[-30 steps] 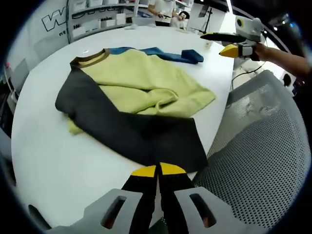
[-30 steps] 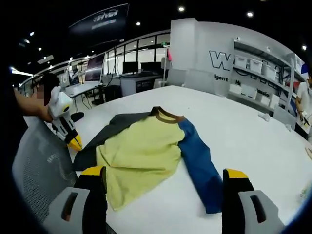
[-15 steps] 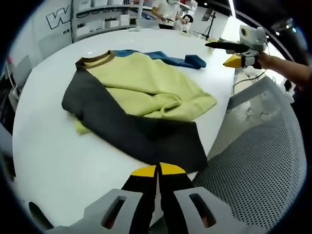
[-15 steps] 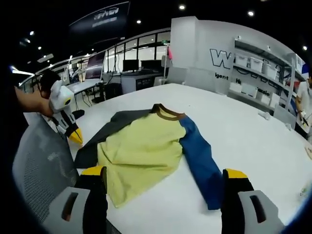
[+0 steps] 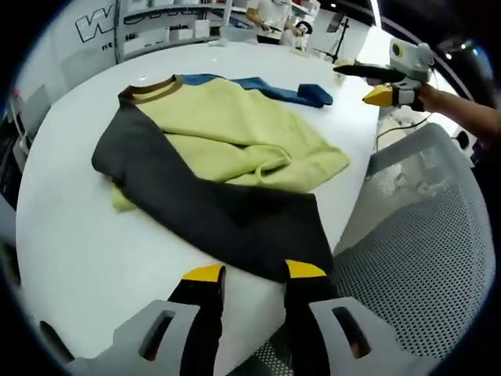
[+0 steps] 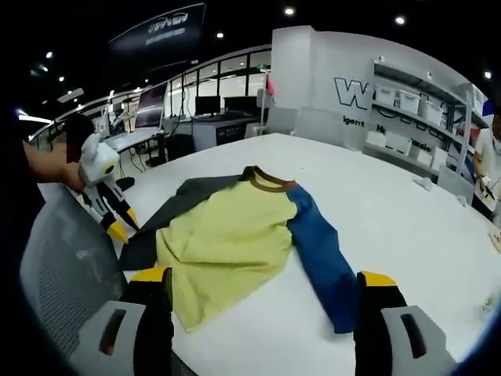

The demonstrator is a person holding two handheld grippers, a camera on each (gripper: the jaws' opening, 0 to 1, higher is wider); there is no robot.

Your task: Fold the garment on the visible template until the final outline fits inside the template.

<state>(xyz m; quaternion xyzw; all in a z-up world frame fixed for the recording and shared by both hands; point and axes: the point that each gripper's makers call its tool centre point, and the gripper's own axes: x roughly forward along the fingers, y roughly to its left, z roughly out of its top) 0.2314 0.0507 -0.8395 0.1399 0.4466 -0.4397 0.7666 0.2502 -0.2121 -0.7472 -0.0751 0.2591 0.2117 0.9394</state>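
Garment (image 5: 227,149) lies flat on the white table (image 5: 70,243), centre of the left gripper view: yellow-green body, brown collar (image 5: 149,88) at upper left, dark grey sleeve (image 5: 211,207) folded diagonally across toward lower centre, blue sleeve (image 5: 266,88) stretched along the top edge. Fabric bunched a bit at the hem on the right side of the body.

Left tongs (image 5: 254,274) at bottom centre of their own view, jaws narrowly apart, yellow tips just at the cuff end of the dark grey sleeve; gripping nothing. Can't tell if the tips touch the cloth. The same tongs appear at left in the right gripper view (image 6: 117,219), tips apart, right beside the dark sleeve at the table edge.

Right tongs (image 6: 262,282) in the right gripper view: jaws spread wide at the bottom corners, empty, above the near table edge. The garment (image 6: 235,235) sits centre frame there, collar at the far end, blue sleeve (image 6: 321,258) running down toward the right jaw. In the left gripper view the right tongs (image 5: 376,82) hang at upper right, off the table, held in a hand.

Grey mesh chair (image 5: 415,258) at lower right of the left gripper view, against the table edge.
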